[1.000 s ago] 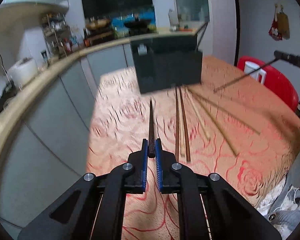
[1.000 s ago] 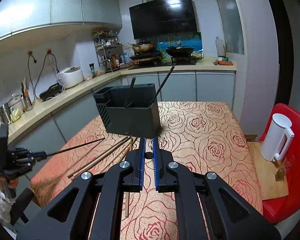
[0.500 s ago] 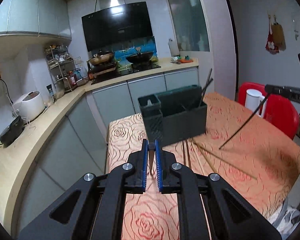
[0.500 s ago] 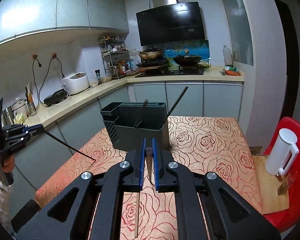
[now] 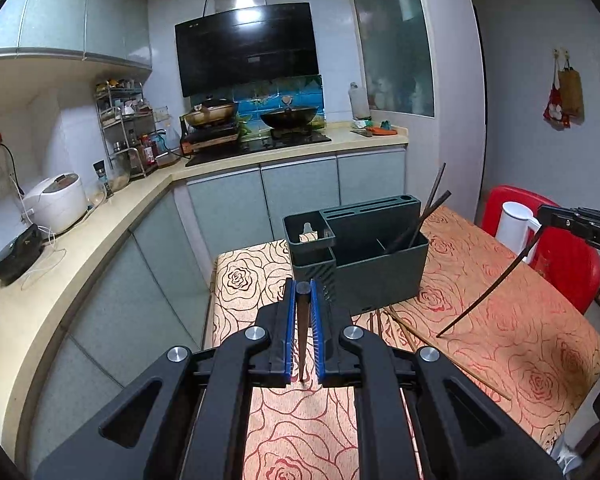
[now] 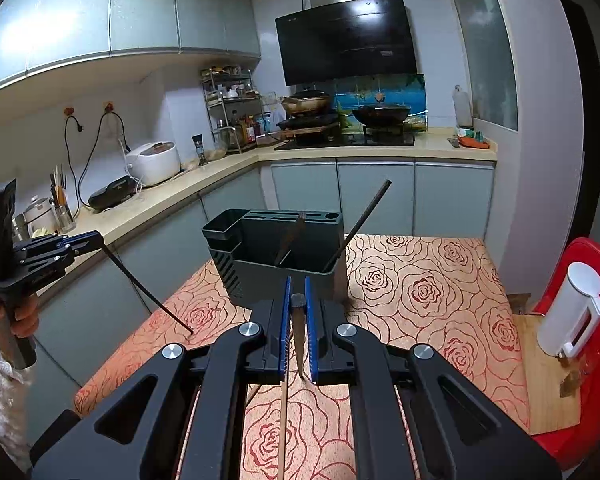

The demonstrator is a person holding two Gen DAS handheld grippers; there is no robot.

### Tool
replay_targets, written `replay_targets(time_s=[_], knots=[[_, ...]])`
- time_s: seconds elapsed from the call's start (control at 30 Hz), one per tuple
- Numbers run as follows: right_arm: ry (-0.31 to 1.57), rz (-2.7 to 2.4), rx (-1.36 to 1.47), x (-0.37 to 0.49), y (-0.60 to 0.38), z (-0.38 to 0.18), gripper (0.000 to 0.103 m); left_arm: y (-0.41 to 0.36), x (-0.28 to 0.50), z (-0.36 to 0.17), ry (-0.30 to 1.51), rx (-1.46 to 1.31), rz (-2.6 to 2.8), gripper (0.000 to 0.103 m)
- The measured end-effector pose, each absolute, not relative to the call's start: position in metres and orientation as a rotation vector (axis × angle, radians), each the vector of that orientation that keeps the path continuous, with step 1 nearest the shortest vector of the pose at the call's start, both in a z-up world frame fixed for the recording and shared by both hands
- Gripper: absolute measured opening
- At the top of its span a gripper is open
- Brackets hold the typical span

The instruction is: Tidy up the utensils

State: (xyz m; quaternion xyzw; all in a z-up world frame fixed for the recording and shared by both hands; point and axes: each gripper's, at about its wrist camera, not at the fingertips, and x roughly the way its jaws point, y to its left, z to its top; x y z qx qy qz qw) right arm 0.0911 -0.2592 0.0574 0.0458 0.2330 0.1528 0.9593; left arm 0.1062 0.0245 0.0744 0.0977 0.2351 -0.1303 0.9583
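Jaws of the left gripper (image 5: 303,286) are pinching a dark chopstick (image 5: 302,332) above the rose-patterned worktop (image 5: 500,344); the right gripper (image 6: 297,300) is pinching another chopstick (image 6: 299,332). Both are hovering near the dark utensil holder (image 5: 372,256), already holding two chopsticks (image 5: 430,212).

The only readable lettering is "DAS" in pale capitals on the black body of the right tool (image 5: 580,222), seen at the right edge of the left wrist view; the rest of the word runs out of frame. Nothing else can be read.
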Motion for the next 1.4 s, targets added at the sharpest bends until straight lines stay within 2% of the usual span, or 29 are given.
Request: replay_targets(time_s=[0.3,0.67,1.2,1.4], knots=[[0.515,0.315,0.130,0.112,-0.261,0.065,0.008,0.025,0.113,0.085,0.475,0.180,-0.276,0.007],[0.466,0.280,0.096,0.125,-0.261,0.105,0.008,0.015,0.119,0.118,0.444,0.191,-0.307,0.007],[0.340,0.201,0.097,0.177,-0.272,0.173,0.008,-0.041,0.156,0.190,0.341,0.195,-0.388,0.007],[0.319,0.203,0.107,0.204,-0.265,0.179,0.008,-0.066,0.185,0.201,0.321,0.163,-0.392,0.007]])
